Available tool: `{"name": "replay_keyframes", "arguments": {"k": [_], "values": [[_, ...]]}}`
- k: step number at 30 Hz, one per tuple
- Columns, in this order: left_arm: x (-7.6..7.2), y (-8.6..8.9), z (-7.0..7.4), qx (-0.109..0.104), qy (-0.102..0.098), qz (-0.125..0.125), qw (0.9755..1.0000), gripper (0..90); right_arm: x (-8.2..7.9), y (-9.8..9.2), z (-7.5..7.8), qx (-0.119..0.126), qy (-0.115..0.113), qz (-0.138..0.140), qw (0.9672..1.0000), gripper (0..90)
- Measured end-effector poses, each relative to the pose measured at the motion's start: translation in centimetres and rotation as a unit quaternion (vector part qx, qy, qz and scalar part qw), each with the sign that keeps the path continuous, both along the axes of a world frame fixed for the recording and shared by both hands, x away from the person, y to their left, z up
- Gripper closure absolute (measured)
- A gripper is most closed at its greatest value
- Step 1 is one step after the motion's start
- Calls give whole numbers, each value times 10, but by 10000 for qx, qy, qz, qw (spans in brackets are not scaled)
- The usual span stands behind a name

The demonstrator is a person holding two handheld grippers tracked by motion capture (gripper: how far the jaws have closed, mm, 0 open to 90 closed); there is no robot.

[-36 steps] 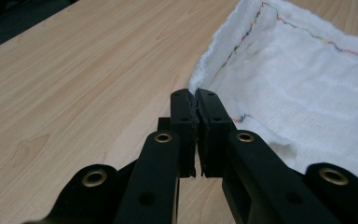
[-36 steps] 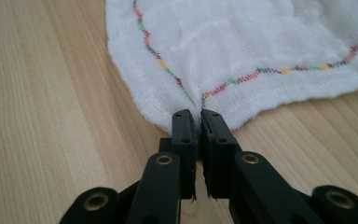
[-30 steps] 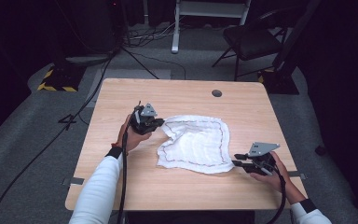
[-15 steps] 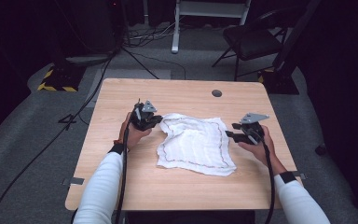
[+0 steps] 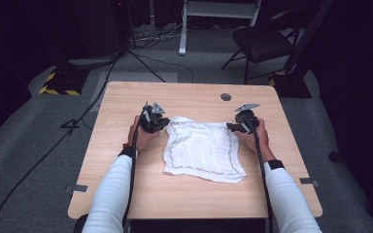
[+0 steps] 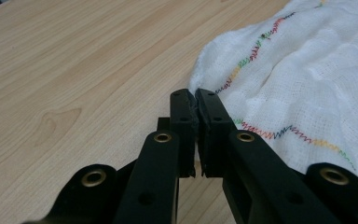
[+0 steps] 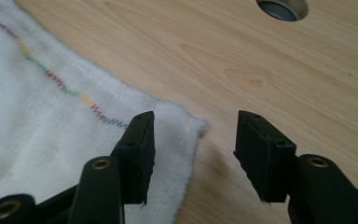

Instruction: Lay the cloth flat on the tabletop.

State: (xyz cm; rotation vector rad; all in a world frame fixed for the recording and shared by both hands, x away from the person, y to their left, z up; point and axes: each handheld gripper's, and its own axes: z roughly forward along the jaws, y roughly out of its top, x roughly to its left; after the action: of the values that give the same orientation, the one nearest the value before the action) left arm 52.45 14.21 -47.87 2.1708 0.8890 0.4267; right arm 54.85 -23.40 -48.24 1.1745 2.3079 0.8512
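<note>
Light wooden table (image 5: 189, 194) with a round cable hole (image 5: 226, 97), grey carpet floor (image 5: 24, 160), black folding chair (image 5: 262, 41) beyond the far right corner, white stand legs (image 5: 182, 34), yellow-black striped base (image 5: 58, 90) at left, loose cables (image 5: 150, 39), dark surroundings

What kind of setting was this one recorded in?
Probably a studio or lab set up for recording, not a home: a lone wooden table on grey carpet, dark surroundings, cables across the floor, stand legs and a black chair behind.
</note>
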Motion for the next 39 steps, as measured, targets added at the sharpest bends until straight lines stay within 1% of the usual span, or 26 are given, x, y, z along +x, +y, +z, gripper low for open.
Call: {"name": "replay_keyframes", "arguments": {"k": [5,7,8,9,10,12,14,15,17,19,20,21,22,23,24,25,26,27,29,30,31,32,34,37,38,39], "values": [[3,-2,-4,59,97,16,9999,859,4,3,-5,4,102,4,9999,538],[4,-2,-5,69,99,64,9999,860,5,4,-5,62,154,57,9998,626],[4,-2,-5,69,99,64,9999,860,5,4,-5,62,154,57,9998,626],[5,-2,-6,81,109,64,9999,860,5,4,-5,219,260,163,9993,743],[5,-2,-5,66,116,76,9999,861,4,5,-6,253,266,200,9991,792],[5,-2,-4,52,99,69,9999,862,3,6,-5,243,306,295,9988,853],[4,-1,-3,45,95,58,9999,862,3,7,-4,221,313,290,9988,866],[3,0,1,-21,51,79,10000,862,1,7,-2,214,206,321,9990,875],[1,2,8,-98,-19,57,9999,862,-3,5,5,318,41,351,9989,879],[-2,3,19,-166,-136,16,9998,862,-7,3,16,391,-142,367,9985,882],[-2,3,19,-166,-136,16,9998,862,-10,2,23,418,-245,398,9980,884],[-8,4,30,-213,-265,-46,9994,862,-13,1,30,440,-339,428,9975,885],[-11,5,37,-211,-350,-83,9991,862,-16,0,36,480,-413,459,9969,885],[-14,5,42,-281,-393,-124,9988,863,-20,-1,43,504,-513,493,9962,885],[-14,5,42,-281,-393,-124,9988,862,-20,-1,43,504,-513,493,9962,885],[-20,7,53,-349,-499,-184,9980,863,-28,-3,55,571,-676,562,9945,886],[-20,7,53,-349,-499,-184,9980,863,-28,-3,55,571,-676,562,9945,886],[-27,7,62,-326,-616,-249,9973,862,-34,-4,66,640,-826,609,9927,887],[-30,7,66,-332,-657,-278,9969,863,-37,-5,71,676,-884,641,9917,886],[-33,7,69,-343,-682,-311,9966,863,-43,-6,79,721,-980,703,9901,887],[-38,8,76,-349,-788,-350,9957,863,-46,-6,82,739,-1023,740,9892,888],[-38,8,76,-349,-788,-350,9957,863,-48,-7,86,762,-1062,754,9885,889],[-44,10,84,-370,-886,-386,9946,863,-52,-7,92,807,-1133,805,9870,890],[-50,12,93,-501,-959,-432,9932,863,-59,-8,101,861,-1274,843,9845,891],[-50,12,93,-501,-959,-432,9932,863,-59,-8,101,861,-1274,843,9845,891],[-57,12,100,-547,-1058,-496,9916,864,-65,-10,107,952,-1333,893,9824,891]]}}
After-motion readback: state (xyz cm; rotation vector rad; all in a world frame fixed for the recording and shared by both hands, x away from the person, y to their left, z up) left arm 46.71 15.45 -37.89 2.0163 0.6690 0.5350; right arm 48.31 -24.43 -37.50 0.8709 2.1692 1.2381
